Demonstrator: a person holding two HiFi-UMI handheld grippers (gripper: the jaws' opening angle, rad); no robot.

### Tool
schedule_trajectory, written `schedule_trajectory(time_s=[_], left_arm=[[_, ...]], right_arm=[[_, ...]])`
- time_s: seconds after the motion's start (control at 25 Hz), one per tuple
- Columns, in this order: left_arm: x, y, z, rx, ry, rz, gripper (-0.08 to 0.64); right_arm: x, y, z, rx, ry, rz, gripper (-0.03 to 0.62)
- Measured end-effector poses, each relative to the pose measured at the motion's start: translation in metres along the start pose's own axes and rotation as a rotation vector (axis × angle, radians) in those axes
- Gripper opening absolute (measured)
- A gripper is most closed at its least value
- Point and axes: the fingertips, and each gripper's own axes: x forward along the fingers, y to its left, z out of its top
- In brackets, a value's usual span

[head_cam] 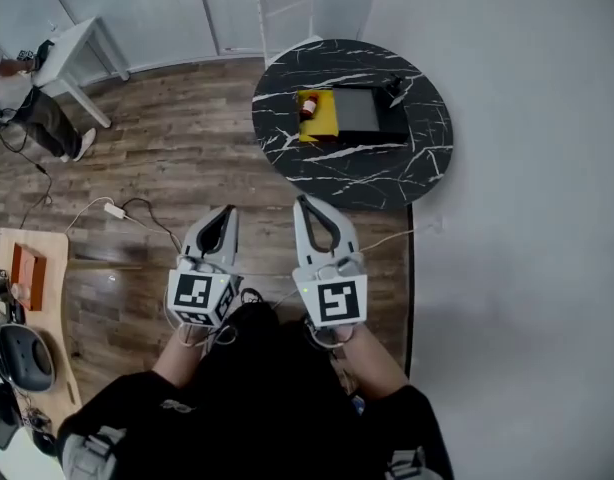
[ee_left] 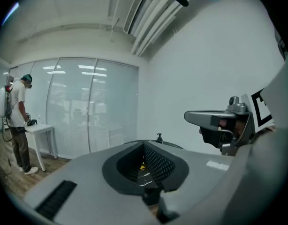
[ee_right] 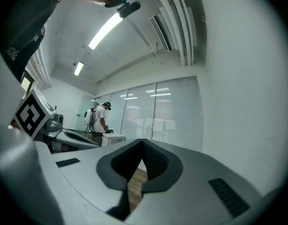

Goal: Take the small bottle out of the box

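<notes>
From the head view, the round black marble counter (head_cam: 387, 168) stands at twelve o'clock, well apart from the left gripper (head_cam: 227, 212) and the right gripper (head_cam: 302, 202). On it, the small red-brown bottle (head_cam: 308, 105) lies at the nine o'clock side of the flat yellow and dark grey box (head_cam: 322, 128).

In the left gripper view, the jaws meet, with nothing between them.

In the right gripper view, the jaws are likewise pressed together and empty.

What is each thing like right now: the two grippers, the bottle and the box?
Left gripper: shut, empty, short of the table.
Right gripper: shut, empty, short of the table.
Bottle: at the box's yellow end, not held; too small to tell if it stands or lies.
Box: on the table, looks open.
</notes>
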Motion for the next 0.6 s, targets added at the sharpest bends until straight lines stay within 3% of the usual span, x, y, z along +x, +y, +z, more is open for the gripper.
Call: schedule_trajectory(time_s=[0.6], left_arm=[[-0.018,0.147,-0.006,-0.039,0.003,0.056,-0.002]], right_arm=[[0.112,0.078,-0.005,0.034,0.035,0.025,-0.004]])
